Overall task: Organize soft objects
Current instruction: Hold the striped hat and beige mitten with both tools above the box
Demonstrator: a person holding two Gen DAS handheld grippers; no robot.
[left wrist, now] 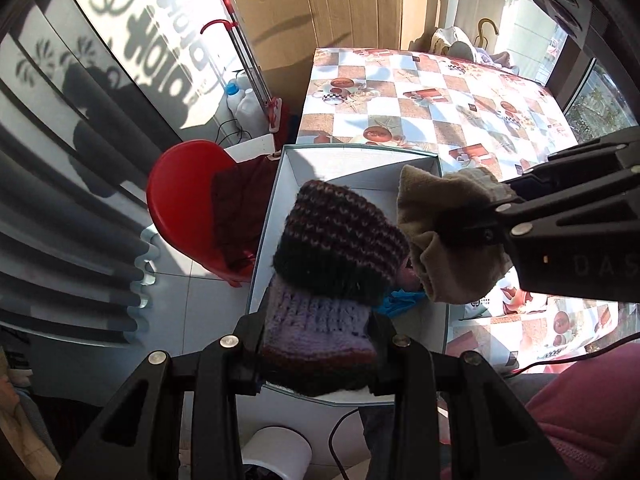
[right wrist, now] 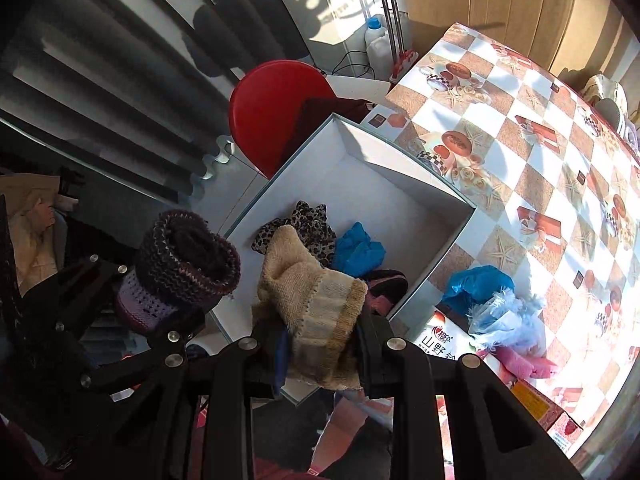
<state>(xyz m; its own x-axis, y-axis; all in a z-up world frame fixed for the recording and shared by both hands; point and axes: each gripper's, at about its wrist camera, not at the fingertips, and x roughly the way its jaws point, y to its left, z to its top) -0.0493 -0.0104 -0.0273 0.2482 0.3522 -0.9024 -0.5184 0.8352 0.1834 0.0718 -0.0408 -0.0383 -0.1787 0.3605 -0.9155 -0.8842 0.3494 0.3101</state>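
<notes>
1. Grippers both clamp knitwear: the left gripper [left wrist: 316,340] is closed on a striped purple knit sock [left wrist: 336,248], the right gripper [right wrist: 320,340] closed on a beige knit sock [right wrist: 316,304].
2. Ahead of and below both sits a white box [right wrist: 400,184] on the checkered table [right wrist: 520,140], already holding blue and leopard-print pieces.
3. Risk, as I judge it: releasing near the box's close rim could let a sock slide outside it.

The striped hat [left wrist: 340,236] is coarse ribbed knit wool; the beige sock [right wrist: 316,312] is fuzzy cloth. The box [right wrist: 404,184] looks matt cardboard, the tabletop [left wrist: 440,96] glossy oilcloth, the chair [left wrist: 180,184] at nine o'clock shiny plastic.
</notes>
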